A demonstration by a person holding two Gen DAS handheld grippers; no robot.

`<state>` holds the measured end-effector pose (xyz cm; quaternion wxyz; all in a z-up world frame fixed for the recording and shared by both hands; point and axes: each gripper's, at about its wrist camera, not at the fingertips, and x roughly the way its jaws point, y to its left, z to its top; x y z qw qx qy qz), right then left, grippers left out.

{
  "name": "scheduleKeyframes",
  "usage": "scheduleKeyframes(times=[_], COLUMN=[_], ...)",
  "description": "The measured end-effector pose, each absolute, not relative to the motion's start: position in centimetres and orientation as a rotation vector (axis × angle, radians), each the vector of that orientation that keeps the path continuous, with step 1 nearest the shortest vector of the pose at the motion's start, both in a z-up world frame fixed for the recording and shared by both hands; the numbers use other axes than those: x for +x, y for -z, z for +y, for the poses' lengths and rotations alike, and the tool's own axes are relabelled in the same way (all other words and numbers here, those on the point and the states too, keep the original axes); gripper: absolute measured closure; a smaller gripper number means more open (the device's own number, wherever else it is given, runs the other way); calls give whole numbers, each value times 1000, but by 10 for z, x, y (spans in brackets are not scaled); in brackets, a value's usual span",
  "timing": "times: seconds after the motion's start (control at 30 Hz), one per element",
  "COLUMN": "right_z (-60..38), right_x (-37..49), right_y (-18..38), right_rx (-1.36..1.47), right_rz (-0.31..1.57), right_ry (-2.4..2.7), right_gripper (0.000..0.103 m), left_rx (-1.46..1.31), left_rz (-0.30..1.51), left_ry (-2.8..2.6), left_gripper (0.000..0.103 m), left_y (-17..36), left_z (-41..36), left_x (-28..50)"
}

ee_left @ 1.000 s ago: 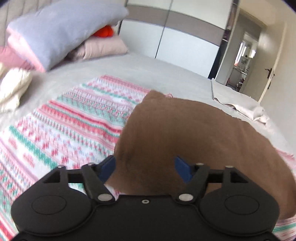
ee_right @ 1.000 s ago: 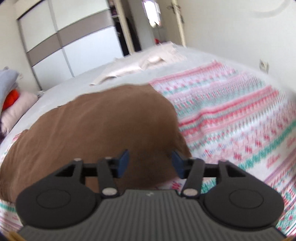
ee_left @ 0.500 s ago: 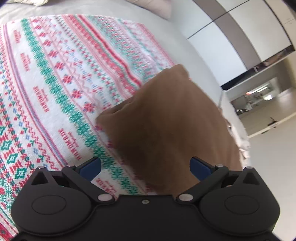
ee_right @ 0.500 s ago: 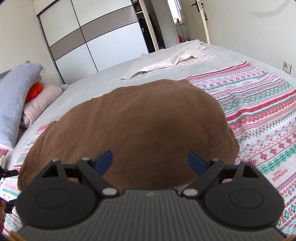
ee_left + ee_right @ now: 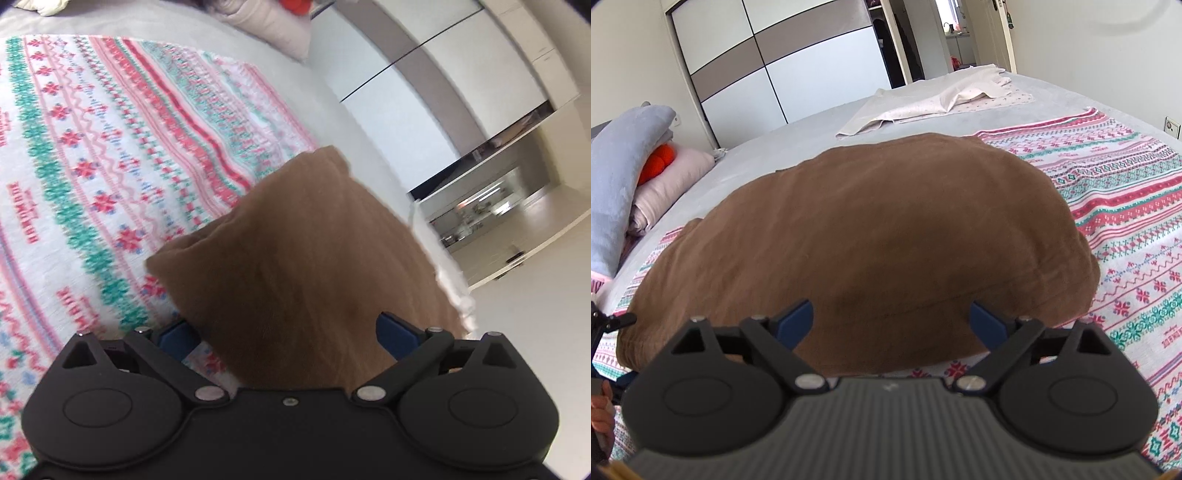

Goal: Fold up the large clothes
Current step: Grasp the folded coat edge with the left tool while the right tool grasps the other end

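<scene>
Lying just ahead of both wide-apart grippers (image 5: 892, 325): brown garment (image 5: 871, 236).

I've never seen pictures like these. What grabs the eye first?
A big brown cloth fills the middle, folded flat on a pink-and-green patterned blanket spread over the bed. At the bottom of each view sits a black gripper with blue tips, the right gripper open, the left gripper closing, neither pinching the cloth.
</scene>
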<state>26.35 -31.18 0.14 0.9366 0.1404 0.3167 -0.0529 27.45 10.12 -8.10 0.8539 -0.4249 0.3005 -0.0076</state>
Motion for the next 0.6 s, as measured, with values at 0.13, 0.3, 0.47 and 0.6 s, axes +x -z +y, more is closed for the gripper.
scheduleKeyframes(times=[0.13, 0.3, 0.47, 0.6], right_z=[-309, -295, -271, -250], right_x=[264, 264, 264, 266], right_y=[0, -3, -6, -5], right_rx=[292, 264, 230, 208], right_rz=[631, 592, 538, 511], right_ry=[100, 65, 7, -63], right_gripper=[10, 10, 16, 51], left_rx=[-891, -888, -891, -812], left_rz=[570, 499, 463, 433], left_ry=[-48, -92, -116, -139], left_gripper=[38, 46, 64, 75], left_y=[92, 100, 103, 96], left_z=[97, 87, 84, 72], left_x=[277, 277, 277, 277])
